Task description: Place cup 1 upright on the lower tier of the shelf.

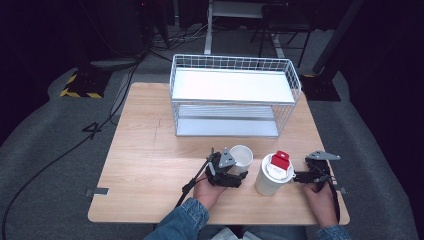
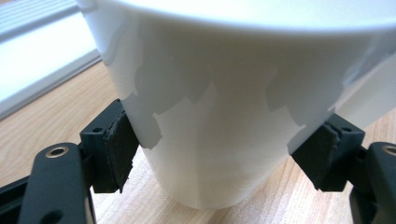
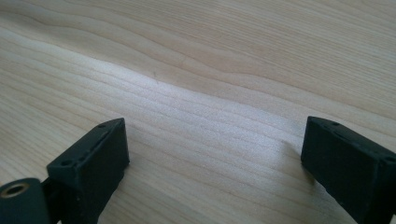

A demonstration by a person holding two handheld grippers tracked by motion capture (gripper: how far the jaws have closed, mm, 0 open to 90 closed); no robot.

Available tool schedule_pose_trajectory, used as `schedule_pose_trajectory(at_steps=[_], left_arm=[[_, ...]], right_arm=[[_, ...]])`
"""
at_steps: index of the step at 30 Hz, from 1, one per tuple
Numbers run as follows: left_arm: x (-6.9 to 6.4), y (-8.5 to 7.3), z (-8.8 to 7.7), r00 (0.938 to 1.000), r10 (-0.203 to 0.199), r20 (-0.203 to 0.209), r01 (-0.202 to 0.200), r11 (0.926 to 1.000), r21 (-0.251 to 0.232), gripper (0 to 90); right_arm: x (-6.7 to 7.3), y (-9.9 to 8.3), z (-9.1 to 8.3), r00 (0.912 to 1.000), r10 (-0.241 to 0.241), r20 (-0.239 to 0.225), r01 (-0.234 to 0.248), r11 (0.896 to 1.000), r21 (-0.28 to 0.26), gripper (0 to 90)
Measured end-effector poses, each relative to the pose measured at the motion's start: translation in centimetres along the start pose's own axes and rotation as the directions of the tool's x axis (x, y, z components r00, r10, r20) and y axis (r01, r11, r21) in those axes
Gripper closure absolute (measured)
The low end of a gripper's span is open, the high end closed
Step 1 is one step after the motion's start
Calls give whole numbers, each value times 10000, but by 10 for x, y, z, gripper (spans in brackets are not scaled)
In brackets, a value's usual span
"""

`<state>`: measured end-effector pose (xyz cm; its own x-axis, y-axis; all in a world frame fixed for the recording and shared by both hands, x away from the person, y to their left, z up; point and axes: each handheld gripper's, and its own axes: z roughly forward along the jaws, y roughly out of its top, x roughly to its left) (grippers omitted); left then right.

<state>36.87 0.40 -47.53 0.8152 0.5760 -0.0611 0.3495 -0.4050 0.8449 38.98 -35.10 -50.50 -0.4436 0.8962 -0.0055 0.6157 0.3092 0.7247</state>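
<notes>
A small white cup (image 1: pixel 242 155) stands on the wooden table (image 1: pixel 150 150) near its front middle. My left gripper (image 1: pixel 233 169) holds it from the near side. In the left gripper view both black pads (image 2: pixel 119 149) press the sides of the cup (image 2: pixel 219 102), which rests on the wood. To its right stands a taller white lidded cup (image 1: pixel 270 181) with a red piece (image 1: pixel 281 160) on its lid. My right gripper (image 1: pixel 299 176) sits just right of that tall cup. In the right gripper view it (image 3: pixel 215 140) is open over bare wood, with nothing between its jaws.
A white wire basket rack (image 1: pixel 290 90) with two shelves stands at the back middle of the table. Cables (image 1: pixel 60 155) run across the grey floor at the left. Bare wood lies to the left of the cups.
</notes>
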Motion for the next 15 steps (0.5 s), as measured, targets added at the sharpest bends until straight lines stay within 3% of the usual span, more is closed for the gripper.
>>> schedule_pose_trajectory(at_steps=[10,15], left_arm=[[5,14,-14,9999,-60,-94,57,9996,-267,234],[13,26,-19,9998,-132,-124,128,9995,-301,234]], right_arm=[[0,0,0,10000,-4,3,4,10000,-1,75],[0,0,0,10000,0,4,0,10000,-1,76]])
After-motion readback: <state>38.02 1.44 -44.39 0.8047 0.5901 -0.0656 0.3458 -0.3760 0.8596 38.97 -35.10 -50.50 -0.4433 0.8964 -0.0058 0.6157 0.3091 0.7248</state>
